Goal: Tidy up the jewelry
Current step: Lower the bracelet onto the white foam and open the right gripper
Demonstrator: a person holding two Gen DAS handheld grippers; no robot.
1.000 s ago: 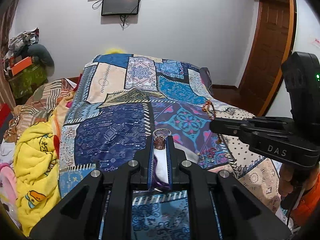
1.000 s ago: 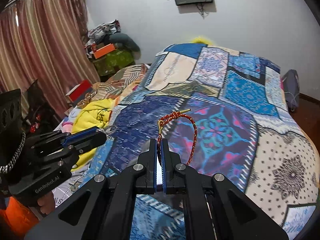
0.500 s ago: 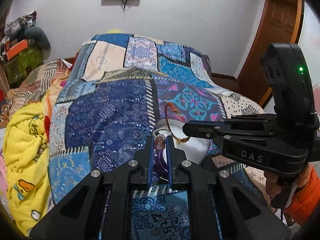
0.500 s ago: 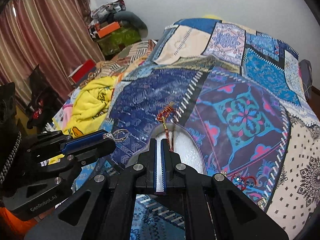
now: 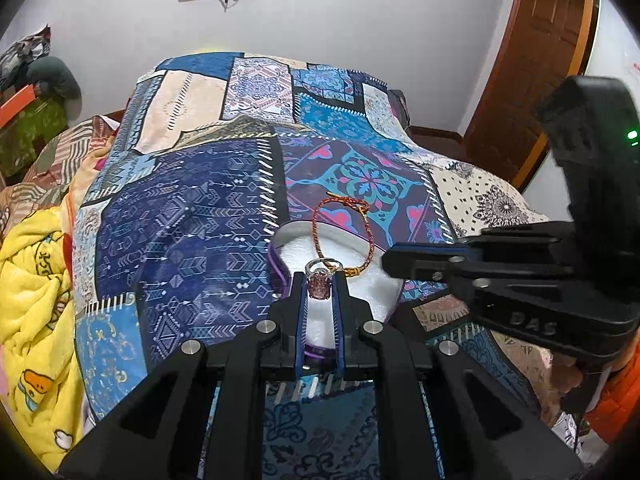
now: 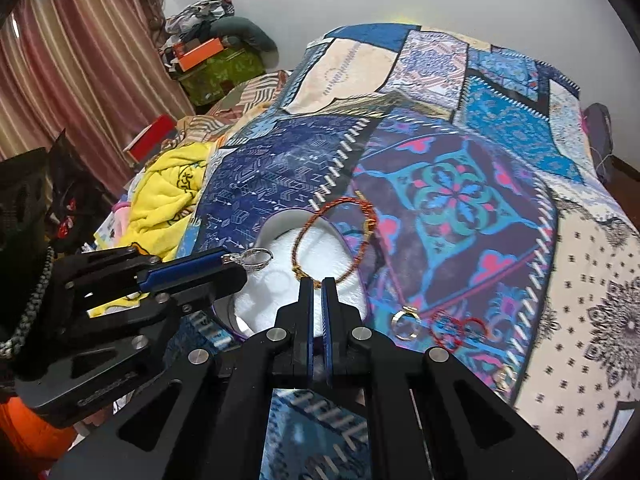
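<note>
White foam-lined jewelry box (image 5: 372,276) holds nothing yet. Left gripper (image 5: 319,280) clamps pink-stone ring (image 5: 319,278), right gripper (image 6: 318,282) pinches red braided bracelet (image 6: 334,240), both over box. Gold ring (image 6: 406,322) and red earrings (image 6: 456,330) remain on quilt (image 6: 460,208).

Both grippers are built of black plastic, with blue-lined fingers (image 5: 299,316) and silver screws. "DAS" and a green light are borne by the right gripper (image 5: 390,258). An orange sleeve (image 5: 612,400) is seen.

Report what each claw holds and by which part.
Left claw: ring, pinched at its pink stone. Right claw: red-gold cord bracelet, pinched at its near edge.
</note>
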